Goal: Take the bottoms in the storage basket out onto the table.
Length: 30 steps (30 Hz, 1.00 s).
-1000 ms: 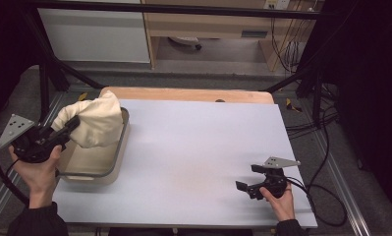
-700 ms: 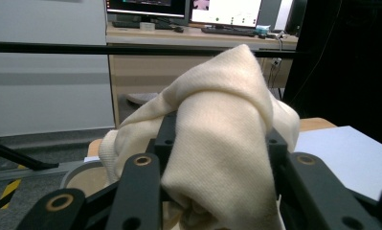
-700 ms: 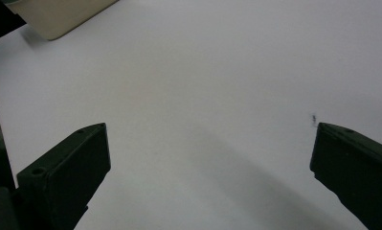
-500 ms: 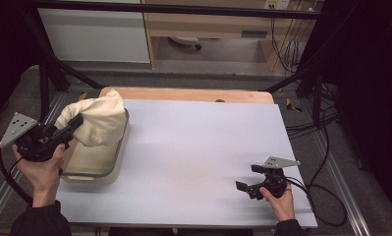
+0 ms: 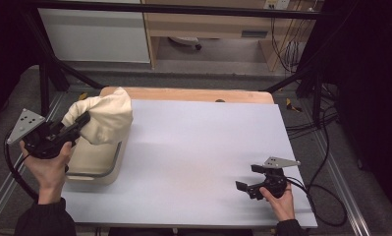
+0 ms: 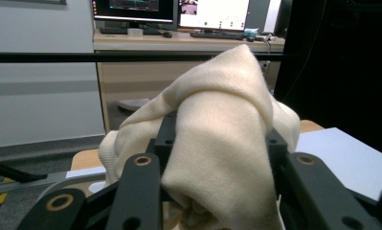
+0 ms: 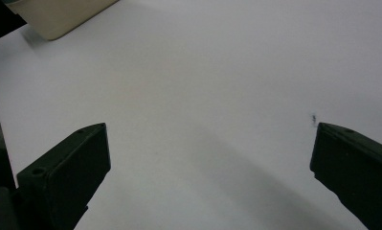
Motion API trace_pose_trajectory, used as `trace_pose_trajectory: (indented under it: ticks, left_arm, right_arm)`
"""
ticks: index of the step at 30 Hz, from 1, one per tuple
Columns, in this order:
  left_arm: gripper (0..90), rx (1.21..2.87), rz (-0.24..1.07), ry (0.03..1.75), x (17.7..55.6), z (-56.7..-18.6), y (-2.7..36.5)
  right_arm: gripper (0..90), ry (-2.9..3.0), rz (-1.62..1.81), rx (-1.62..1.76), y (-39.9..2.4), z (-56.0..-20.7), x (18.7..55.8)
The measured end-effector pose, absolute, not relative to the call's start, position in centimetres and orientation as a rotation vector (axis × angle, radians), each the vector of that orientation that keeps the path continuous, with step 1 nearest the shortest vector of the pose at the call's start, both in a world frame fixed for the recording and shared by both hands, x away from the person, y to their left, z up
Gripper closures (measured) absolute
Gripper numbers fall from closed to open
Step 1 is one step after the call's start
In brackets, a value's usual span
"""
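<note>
A bunched cream cloth (image 5: 104, 118) hangs above a beige bin (image 5: 93, 162) at the table's left side. My left gripper (image 5: 83, 120) is shut on the cloth, holding it up over the bin's far end. From the left gripper view, the cloth (image 6: 217, 143) is wedged between both black jaws and drapes over them. My right gripper (image 5: 247, 181) rests low near the table's front right, jaws wide apart with nothing between them. In the right gripper view, bare white tabletop (image 7: 203, 96) lies between the jaws and the bin's corner (image 7: 59, 19) shows far off.
The white table sheet (image 5: 198, 147) covers a wooden top whose far edge (image 5: 193, 94) is exposed. Black frame bars (image 5: 51, 73) stand at the back corners. Cables (image 5: 321, 191) trail off the right edge. A cabinet and monitors stand beyond the table.
The left hand has lifted the cloth slightly up and toward the table's middle; more of the bin's inside is uncovered. The right gripper has stayed where it was.
</note>
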<state>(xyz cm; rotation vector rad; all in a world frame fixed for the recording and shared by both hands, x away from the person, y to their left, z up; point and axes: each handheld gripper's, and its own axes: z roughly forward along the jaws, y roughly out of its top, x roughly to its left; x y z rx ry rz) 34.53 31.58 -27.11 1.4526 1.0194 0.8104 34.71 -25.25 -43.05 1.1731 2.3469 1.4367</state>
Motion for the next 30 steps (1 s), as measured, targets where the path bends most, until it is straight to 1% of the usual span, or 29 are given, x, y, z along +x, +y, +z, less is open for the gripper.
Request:
trace_pose_trajectory:
  ticks: [30]
  left_arm:
    - [62.5,1.487,0.770,0.965,35.2,-27.0,28.3]
  right_arm:
    - [0.6,2.347,1.436,1.168,-25.3,-43.0,34.7]
